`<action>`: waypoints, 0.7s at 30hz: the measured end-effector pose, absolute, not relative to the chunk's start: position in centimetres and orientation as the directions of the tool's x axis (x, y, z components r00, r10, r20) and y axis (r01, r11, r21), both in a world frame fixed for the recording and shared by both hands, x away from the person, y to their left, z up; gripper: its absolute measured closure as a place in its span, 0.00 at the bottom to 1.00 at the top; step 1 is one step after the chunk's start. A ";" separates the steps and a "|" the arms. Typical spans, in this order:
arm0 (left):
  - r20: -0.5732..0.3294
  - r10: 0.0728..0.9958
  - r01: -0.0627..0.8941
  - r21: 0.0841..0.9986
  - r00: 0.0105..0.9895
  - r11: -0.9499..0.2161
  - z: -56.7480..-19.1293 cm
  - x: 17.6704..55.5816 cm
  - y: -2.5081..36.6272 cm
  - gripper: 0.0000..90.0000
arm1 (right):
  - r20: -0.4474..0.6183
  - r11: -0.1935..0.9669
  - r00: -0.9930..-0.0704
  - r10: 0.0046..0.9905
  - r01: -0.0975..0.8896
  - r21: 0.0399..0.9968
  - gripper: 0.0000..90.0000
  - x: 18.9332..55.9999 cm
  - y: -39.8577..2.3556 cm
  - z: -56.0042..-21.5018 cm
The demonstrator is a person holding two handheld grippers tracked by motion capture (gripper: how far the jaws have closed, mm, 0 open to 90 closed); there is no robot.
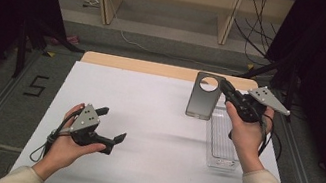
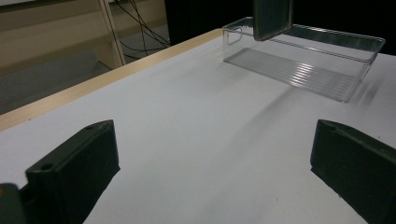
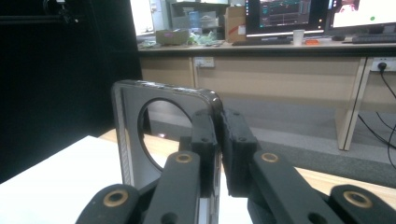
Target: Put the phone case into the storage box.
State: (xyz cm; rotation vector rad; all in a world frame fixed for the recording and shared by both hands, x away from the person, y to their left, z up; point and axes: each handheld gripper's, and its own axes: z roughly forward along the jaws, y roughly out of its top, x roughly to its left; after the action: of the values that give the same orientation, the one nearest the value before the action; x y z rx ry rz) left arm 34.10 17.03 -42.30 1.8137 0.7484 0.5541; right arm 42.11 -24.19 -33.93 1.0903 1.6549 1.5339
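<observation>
High view: right gripper (image 1: 228,94) pinches phone case (image 1: 204,98) by its edge above clear tray (image 1: 219,158); light, stiff, slippery. Left gripper (image 1: 112,124) gapes empty.

The phone case (image 1: 205,97) looks like glossy dark plastic with a smooth, shiny rim. The storage bin (image 1: 222,141) is clear, glossy plastic with a ribbed floor. The bench (image 1: 143,134) has a matt white, smooth top and a pale wood edge. Both grippers' jaws are matt black plastic.
</observation>
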 end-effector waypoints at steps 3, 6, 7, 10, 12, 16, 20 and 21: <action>0.024 0.717 0.231 0.939 0.697 -0.256 -42.3 34.1 17.0 0.01 | 0.087 -0.019 -0.459 0.884 0.151 0.988 0.94 42.2 -24.3 -33.9; 0.023 0.717 0.231 0.939 0.697 -0.255 -42.3 34.1 17.0 0.01 | 0.083 -0.017 -0.452 0.888 0.149 0.989 0.94 42.3 -24.6 -33.7; 0.021 0.718 0.232 0.939 0.696 -0.253 -42.3 34.1 17.0 0.01 | 0.083 -0.018 -0.451 0.889 0.148 0.989 0.94 42.4 -24.7 -33.7; 0.022 0.717 0.232 0.939 0.697 -0.254 -42.3 34.1 17.0 0.01 | 0.080 -0.017 -0.443 0.893 0.145 0.989 0.94 42.4 -24.9 -33.6; 0.022 0.717 0.232 0.939 0.697 -0.254 -42.3 34.1 17.0 0.01 | 0.081 -0.020 -0.440 0.894 0.141 0.990 0.94 42.5 -25.0 -33.5; 0.019 0.718 0.234 0.939 0.696 -0.252 -42.3 34.1 17.1 0.01 | 0.075 -0.017 -0.431 0.899 0.136 0.991 0.94 42.6 -25.3 -33.3; 0.018 0.719 0.235 0.939 0.695 -0.250 -42.3 34.1 17.1 0.01 | 0.070 -0.014 -0.421 0.904 0.133 0.991 0.94 42.8 -25.6 -33.2; 0.018 0.719 0.235 0.939 0.695 -0.251 -42.3 34.1 17.1 0.01 | 0.070 -0.014 -0.421 0.904 0.133 0.991 0.94 42.8 -25.6 -33.2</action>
State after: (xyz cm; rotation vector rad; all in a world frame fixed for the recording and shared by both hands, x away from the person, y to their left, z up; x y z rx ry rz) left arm 34.13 17.08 -42.31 1.8098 0.7545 0.5522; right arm 42.84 -25.56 -33.22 1.0966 1.6087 1.4995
